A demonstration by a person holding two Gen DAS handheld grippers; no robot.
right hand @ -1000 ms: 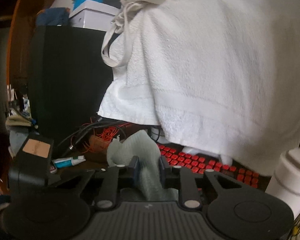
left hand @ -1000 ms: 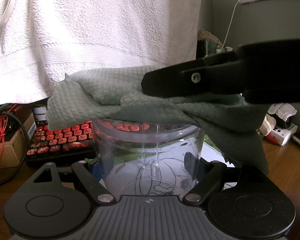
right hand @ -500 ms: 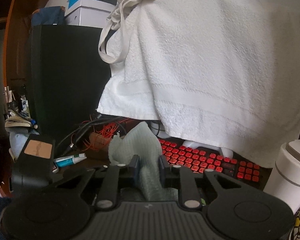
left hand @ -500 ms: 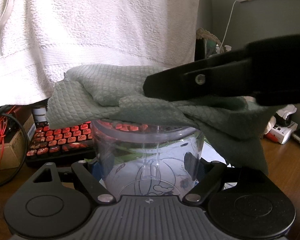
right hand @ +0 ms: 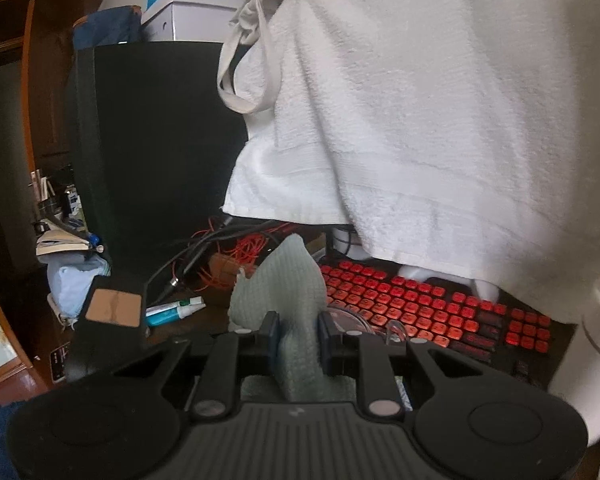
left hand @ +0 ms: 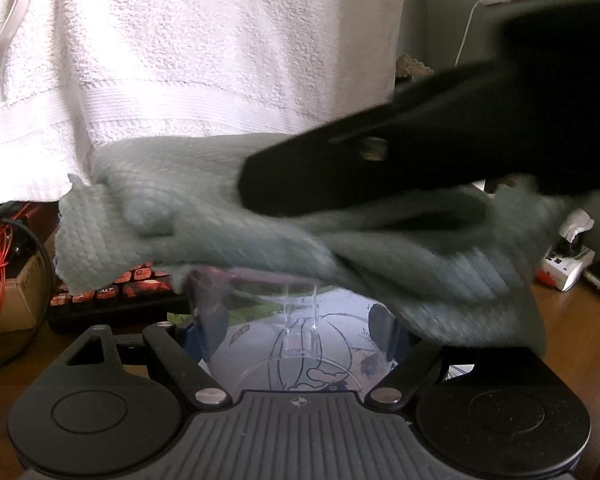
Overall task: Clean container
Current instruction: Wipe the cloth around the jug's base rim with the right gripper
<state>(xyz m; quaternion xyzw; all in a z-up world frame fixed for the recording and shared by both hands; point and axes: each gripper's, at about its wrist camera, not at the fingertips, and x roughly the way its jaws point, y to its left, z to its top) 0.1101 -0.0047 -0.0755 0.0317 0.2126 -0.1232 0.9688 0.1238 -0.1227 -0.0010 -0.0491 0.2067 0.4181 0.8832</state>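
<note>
Left wrist view: left claw [left hand: 300,344] clamped clear container [left hand: 296,332] lower centre; right claw [right hand: 298,338] pinched grey cloth [right hand: 290,292] over rim. Risk: hard wiping could twist slick container loose onto counter [left hand: 572,320].

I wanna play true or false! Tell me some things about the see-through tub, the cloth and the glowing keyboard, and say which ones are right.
1. The right gripper has its jaws pinched on the grey-green cloth. True.
2. The container is solid blue plastic. False: it is clear, you can see through it.
3. The left gripper holds the container between its jaws. True.
4. The keyboard has green keys. False: they glow red.
5. The cloth lies flat on the desk. False: it is draped over the container's top.
6. A white towel hangs behind the keyboard. True.
</note>
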